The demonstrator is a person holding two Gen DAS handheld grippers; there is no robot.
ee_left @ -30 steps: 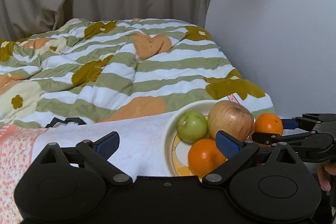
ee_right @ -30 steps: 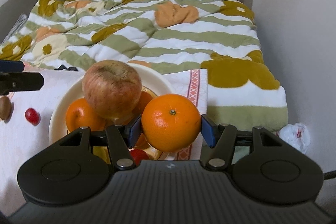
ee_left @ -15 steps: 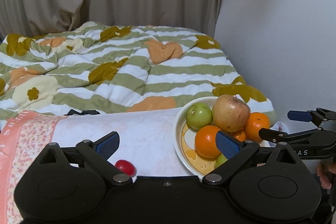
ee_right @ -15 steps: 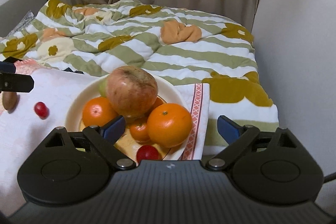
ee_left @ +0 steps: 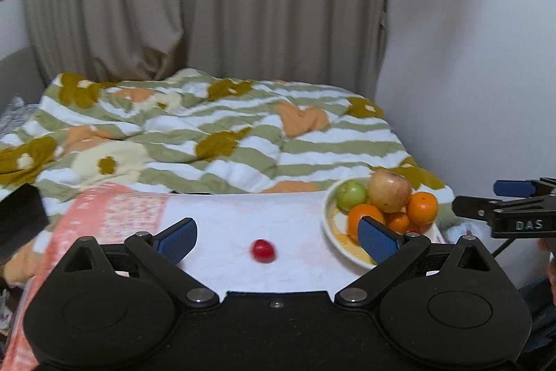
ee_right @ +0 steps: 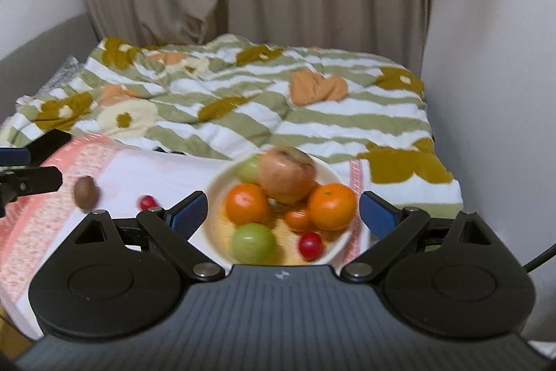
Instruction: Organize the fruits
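Observation:
A cream plate [ee_right: 333, 172] on the white cloth holds a big red-yellow apple [ee_right: 286, 174], two oranges [ee_right: 332, 206], a small tangerine, two green fruits and a cherry tomato [ee_right: 310, 244]. In the left wrist view the same plate [ee_left: 330, 225] sits at the right. A loose red cherry tomato [ee_left: 263, 250] lies on the cloth, and a brown kiwi [ee_right: 84, 192] lies further left. My right gripper [ee_right: 283, 212] is open and empty, held back from the plate. My left gripper [ee_left: 276, 235] is open and empty, above the loose tomato.
A striped flowered quilt [ee_left: 215, 134] covers the bed behind the cloth. Beige curtains hang at the back and a white wall [ee_right: 493, 58] closes the right side. A dark object [ee_left: 21, 211] lies at the left. The cloth's pink border [ee_left: 114, 211] runs along the left.
The right gripper let go of the orange, which now rests on the plate, and its jaws spread wide. Both grippers pulled back and rose, so the plate looks smaller and farther.

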